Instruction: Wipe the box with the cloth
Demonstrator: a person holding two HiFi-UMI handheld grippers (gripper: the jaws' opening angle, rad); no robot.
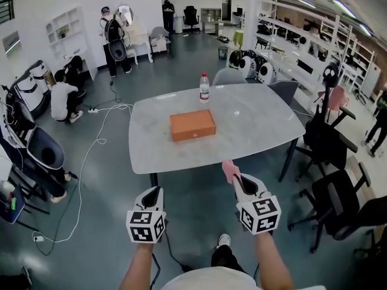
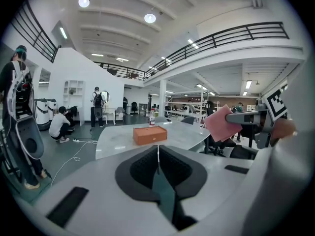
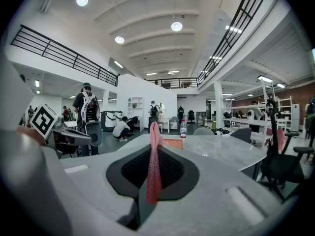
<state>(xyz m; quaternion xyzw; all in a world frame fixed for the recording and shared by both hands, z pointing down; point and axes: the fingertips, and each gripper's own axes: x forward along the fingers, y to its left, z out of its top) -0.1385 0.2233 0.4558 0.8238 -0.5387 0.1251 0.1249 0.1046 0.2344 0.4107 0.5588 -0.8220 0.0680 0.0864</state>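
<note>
An orange rectangular box (image 1: 192, 125) lies flat near the middle of a pale grey marble-patterned table with rounded corners (image 1: 254, 128). It is closed and nothing touches it. A clear plastic water bottle with a red cap and a white label (image 1: 204, 87) stands upright behind the box, near the far edge of the table and apart from the box.

Both tools hang in the air in front of the near edge of the table, over the grey floor and well short of the box. The right gripper (image 1: 234, 177) is clenched on a pink cloth (image 3: 153, 171). The cloth is pinched as a thin upright fold between the two jaws, and its upper end sticks out past the jaw tips. In the left gripper view the cloth shows as a flat pink square held out at the right side. The left gripper (image 1: 155, 191) has its jaws pressed together with nothing between them. It is lower and to the left of the right gripper and apart from it.

Black office chairs (image 1: 329, 141) stand at the right side of the table. A white cable (image 1: 91, 147) runs across the floor at the left, where a person in a white top (image 1: 62, 99) crouches near the wall
</note>
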